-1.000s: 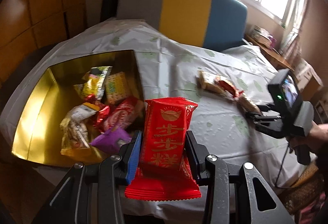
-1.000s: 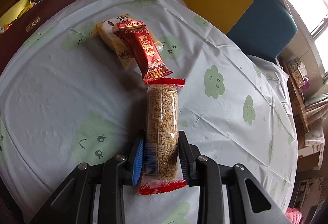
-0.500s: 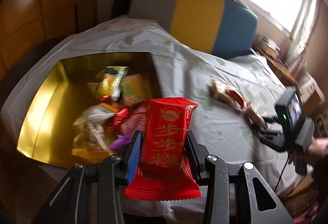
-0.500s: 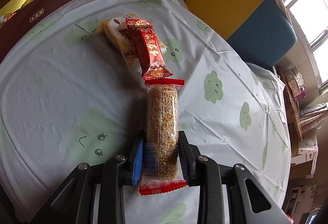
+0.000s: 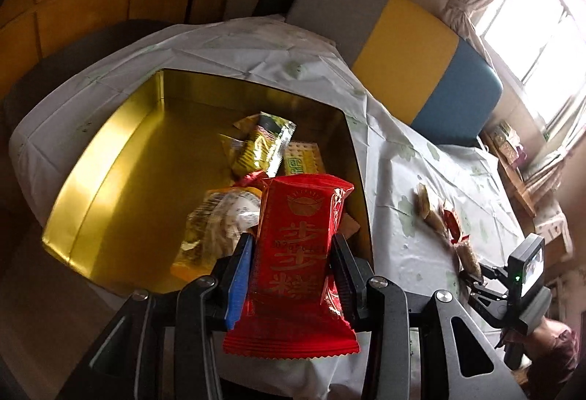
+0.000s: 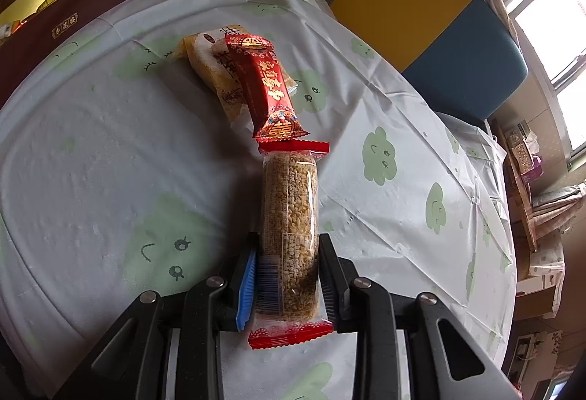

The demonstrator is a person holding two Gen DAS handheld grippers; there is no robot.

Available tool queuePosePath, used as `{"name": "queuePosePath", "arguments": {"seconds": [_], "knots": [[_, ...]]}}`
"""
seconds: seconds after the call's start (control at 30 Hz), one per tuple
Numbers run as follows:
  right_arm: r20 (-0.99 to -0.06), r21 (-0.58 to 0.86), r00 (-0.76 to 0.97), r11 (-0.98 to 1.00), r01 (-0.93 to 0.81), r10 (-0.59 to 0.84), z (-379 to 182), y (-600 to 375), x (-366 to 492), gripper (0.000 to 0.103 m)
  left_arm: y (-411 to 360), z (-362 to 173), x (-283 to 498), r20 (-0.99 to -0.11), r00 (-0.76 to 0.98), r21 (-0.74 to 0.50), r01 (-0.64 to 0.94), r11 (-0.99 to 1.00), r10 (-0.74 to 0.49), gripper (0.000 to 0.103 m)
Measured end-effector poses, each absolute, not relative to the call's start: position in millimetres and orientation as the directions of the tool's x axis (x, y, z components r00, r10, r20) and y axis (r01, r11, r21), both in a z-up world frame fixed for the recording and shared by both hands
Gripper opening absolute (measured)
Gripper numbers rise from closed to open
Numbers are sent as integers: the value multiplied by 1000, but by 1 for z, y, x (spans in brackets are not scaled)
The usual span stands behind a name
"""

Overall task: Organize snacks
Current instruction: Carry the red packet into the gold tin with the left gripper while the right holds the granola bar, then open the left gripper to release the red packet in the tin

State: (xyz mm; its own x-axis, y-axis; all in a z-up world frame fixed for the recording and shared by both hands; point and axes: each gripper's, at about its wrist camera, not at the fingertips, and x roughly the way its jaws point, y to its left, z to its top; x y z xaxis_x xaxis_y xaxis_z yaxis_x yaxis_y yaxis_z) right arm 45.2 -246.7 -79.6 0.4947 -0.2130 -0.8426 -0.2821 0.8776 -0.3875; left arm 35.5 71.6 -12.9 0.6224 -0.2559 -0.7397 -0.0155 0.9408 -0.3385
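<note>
While box rim (image 5: 357,158) nears, packet (image 5: 293,253) overhangs.

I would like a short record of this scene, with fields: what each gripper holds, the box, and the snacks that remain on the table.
left gripper: shut on red snack packet, above the gold box
right gripper: shut on puffed-grain bar
gold box: open, several snacks inside
on tablecloth: long red packet lying over a yellow-white packet
</note>
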Motion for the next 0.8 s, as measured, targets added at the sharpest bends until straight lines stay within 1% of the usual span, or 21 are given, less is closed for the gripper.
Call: {"name": "queuePosePath", "arguments": {"seconds": [0.17,0.3,0.5,0.6,0.7,0.8], "knots": [[-840,-391,497,877,-280,-217,-80,-246,45,31,60,-34,49,-793,571,-275,-26,961,-211,42],[-840,-393,497,876,-279,-218,-80,-245,45,31,61,-55,53,-834,539,-180,-57,982,-122,43],[-841,-391,496,877,-280,-216,-80,-246,45,31,67,-60,52,-833,541,-182,-70,981,-116,48],[-840,-392,496,876,-280,-217,-80,-246,45,31,63,-57,48,-825,557,-150,-62,987,-90,48],[-840,-392,497,876,-279,-218,-80,-246,45,31,60,-52,44,-813,577,-127,-49,991,-75,54],[-840,-392,497,877,-279,-218,-80,-246,45,31,57,-49,42,-808,586,-101,-43,994,-57,54]]}}
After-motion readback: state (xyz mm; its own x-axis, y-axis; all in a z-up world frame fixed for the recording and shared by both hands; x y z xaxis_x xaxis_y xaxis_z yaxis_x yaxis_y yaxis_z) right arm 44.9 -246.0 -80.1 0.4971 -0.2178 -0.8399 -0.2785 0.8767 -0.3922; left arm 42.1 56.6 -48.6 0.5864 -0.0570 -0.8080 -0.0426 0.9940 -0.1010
